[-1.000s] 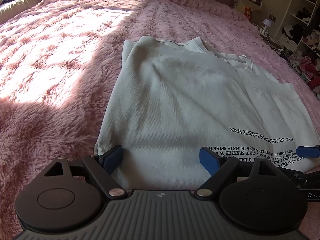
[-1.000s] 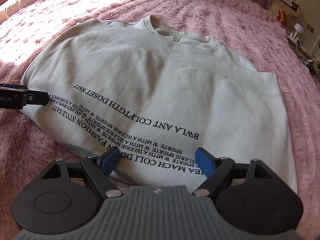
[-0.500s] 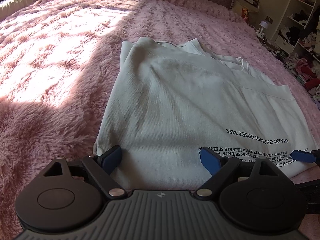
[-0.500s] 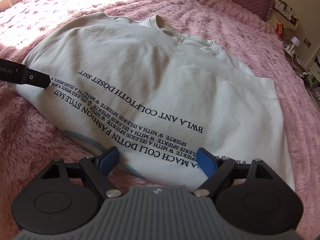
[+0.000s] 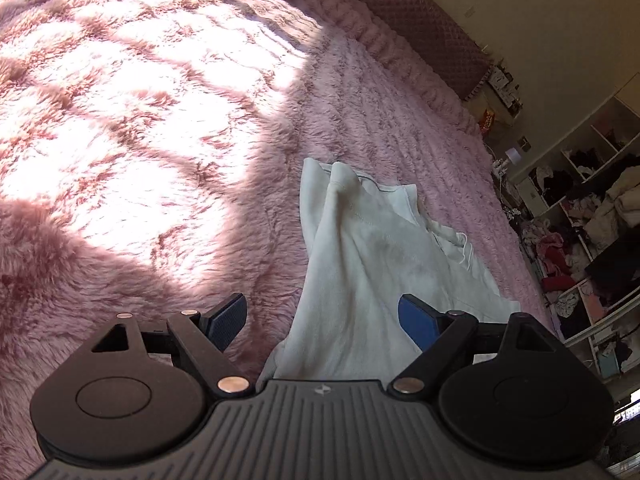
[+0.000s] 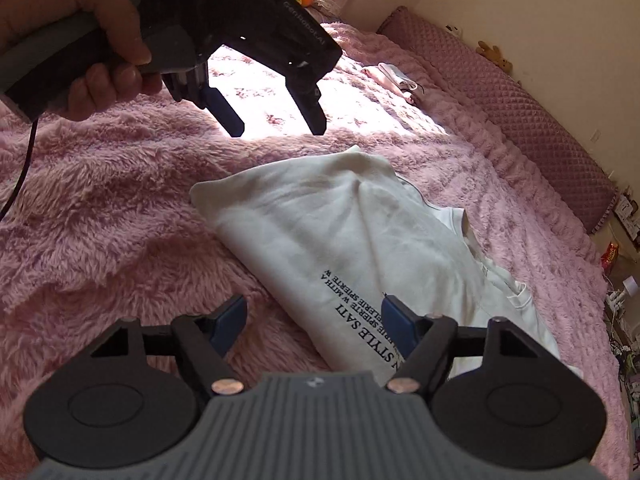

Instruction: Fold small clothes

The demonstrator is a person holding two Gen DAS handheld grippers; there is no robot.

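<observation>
A white T-shirt (image 5: 360,264) with black lettering lies on the pink fluffy bedspread, one side folded over the middle; it also shows in the right wrist view (image 6: 340,236). My left gripper (image 5: 322,320) is open and empty above the shirt's near edge. In the right wrist view the left gripper (image 6: 276,120) hangs open in the air above the shirt's folded corner, held by a hand. My right gripper (image 6: 312,320) is open and empty over the shirt's lettered edge.
The pink bedspread (image 5: 140,140) spreads to the left, partly in bright sunlight. A folded garment (image 6: 396,80) lies near the quilted headboard (image 6: 540,120). Cluttered shelves (image 5: 580,220) stand beyond the bed's right side.
Both grippers have lifted and swung left. The shirt now lies with one side folded over, narrower than before. The left gripper has risen well above the cloth.
</observation>
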